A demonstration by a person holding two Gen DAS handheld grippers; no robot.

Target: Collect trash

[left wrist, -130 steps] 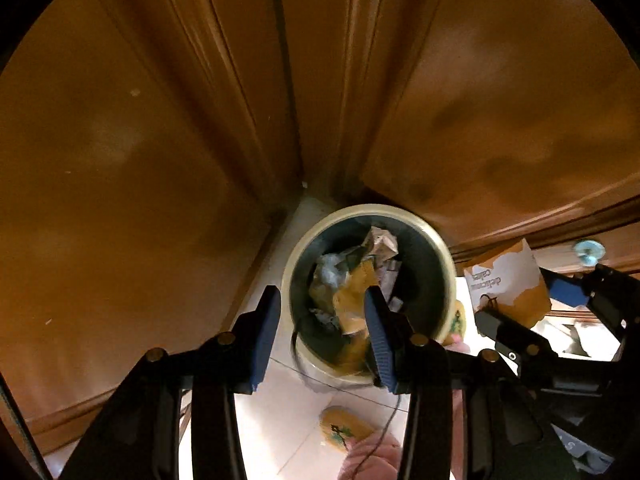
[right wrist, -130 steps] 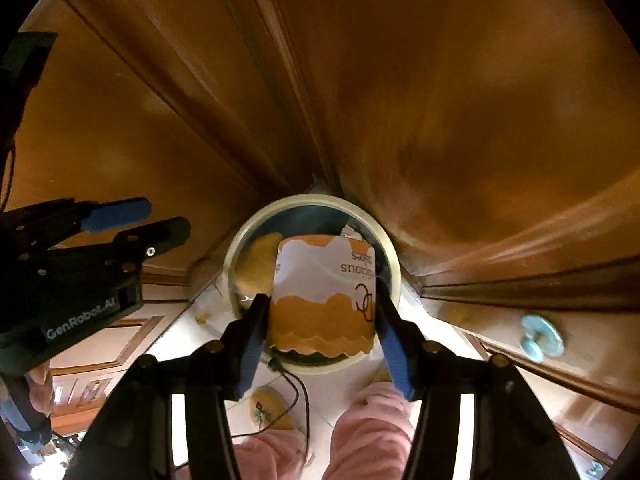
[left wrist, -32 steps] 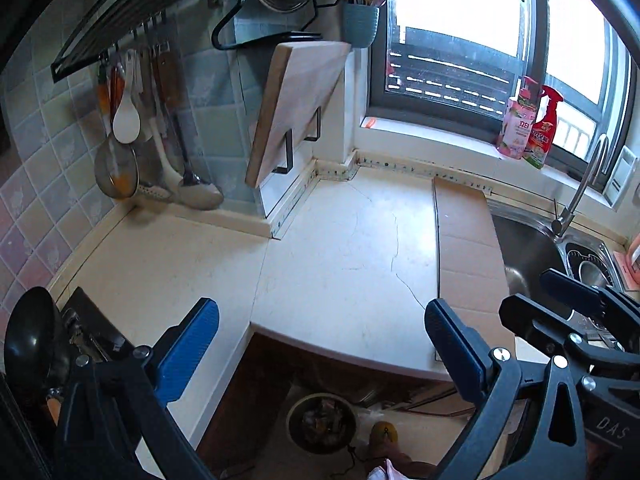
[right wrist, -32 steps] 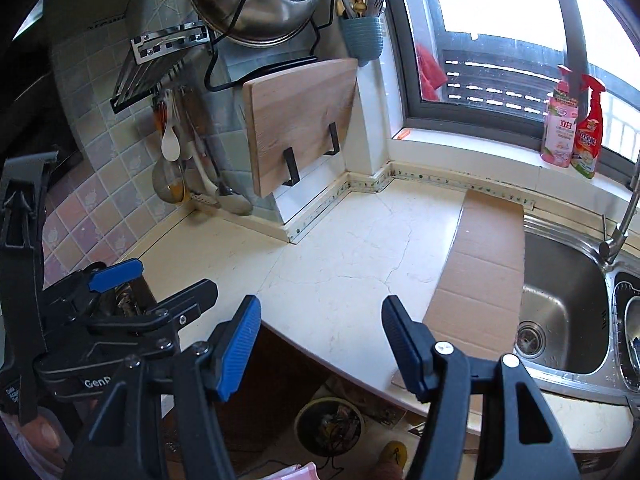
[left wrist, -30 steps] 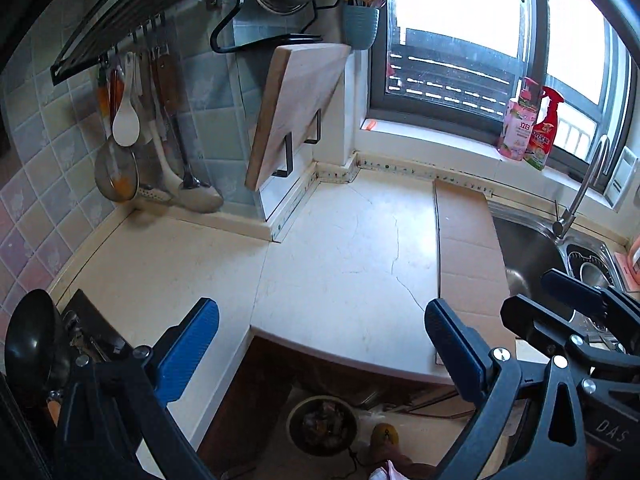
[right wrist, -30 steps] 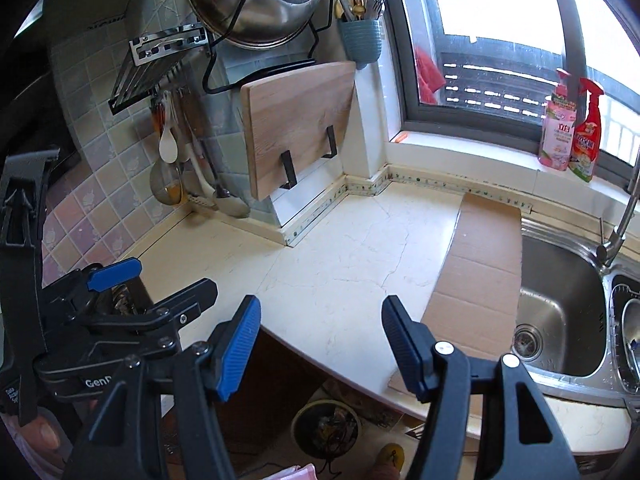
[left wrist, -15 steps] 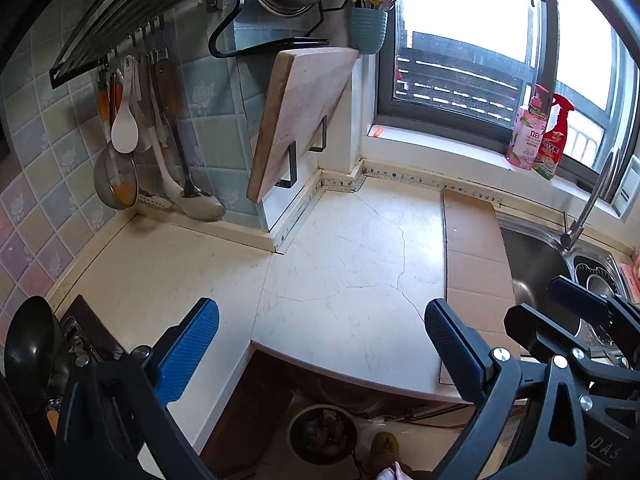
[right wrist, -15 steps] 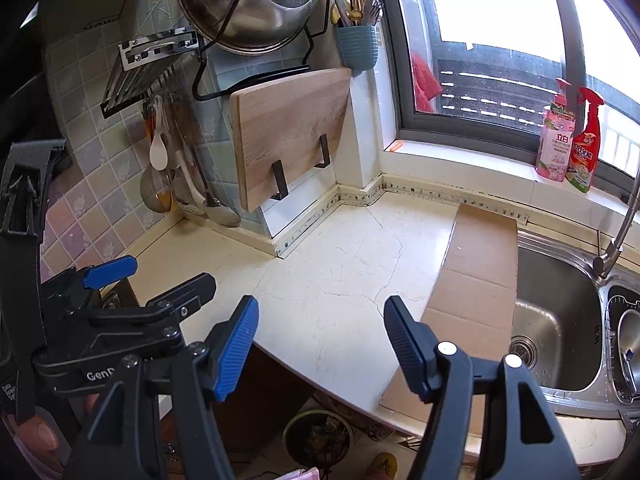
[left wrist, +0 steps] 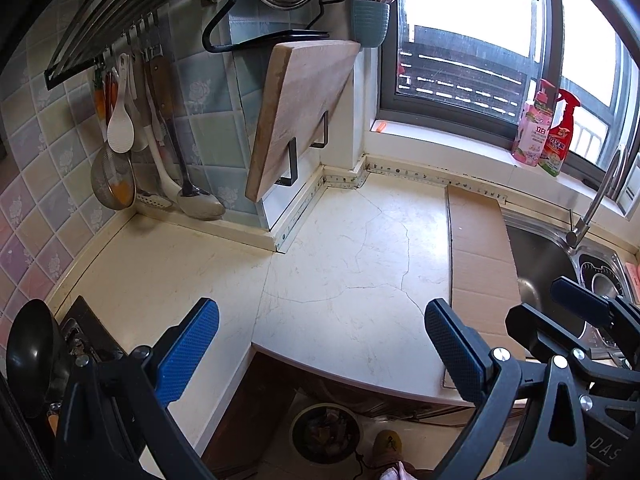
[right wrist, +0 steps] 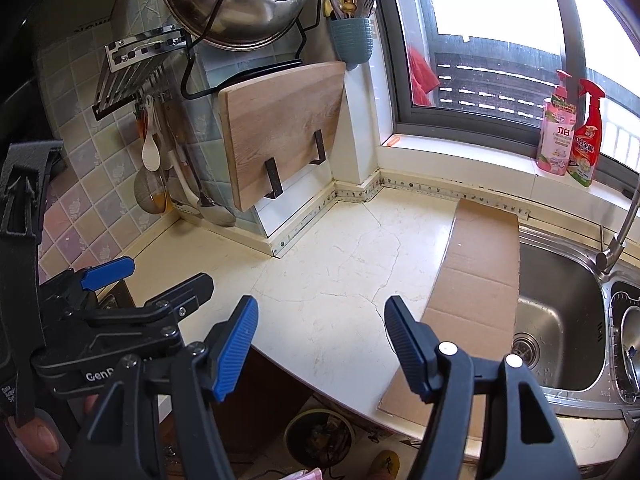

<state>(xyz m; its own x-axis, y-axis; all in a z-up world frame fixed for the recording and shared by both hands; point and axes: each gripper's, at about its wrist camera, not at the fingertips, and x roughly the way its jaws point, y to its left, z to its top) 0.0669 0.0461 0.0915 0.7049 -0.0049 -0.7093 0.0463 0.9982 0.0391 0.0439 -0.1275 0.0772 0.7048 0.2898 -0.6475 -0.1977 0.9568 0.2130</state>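
Below the worktop point(left wrist: 340, 264) edge, in the left wrist view, the trash bin point(left wrist: 325, 432) sits on the floor, round, pale-rimmed, full of crumpled scraps. The left gripper point(left wrist: 320, 352) hangs over it, fingers spread wide, empty.

From the right wrist view, the right gripper point(right wrist: 320, 344) is likewise spread and empty; with no trash visible, it might wrongly grab the flat cardboard point(right wrist: 476, 280).

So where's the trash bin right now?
The trash bin sits on the floor below the counter's curved front edge, low in both wrist views, with a yellow slipper just to its right.
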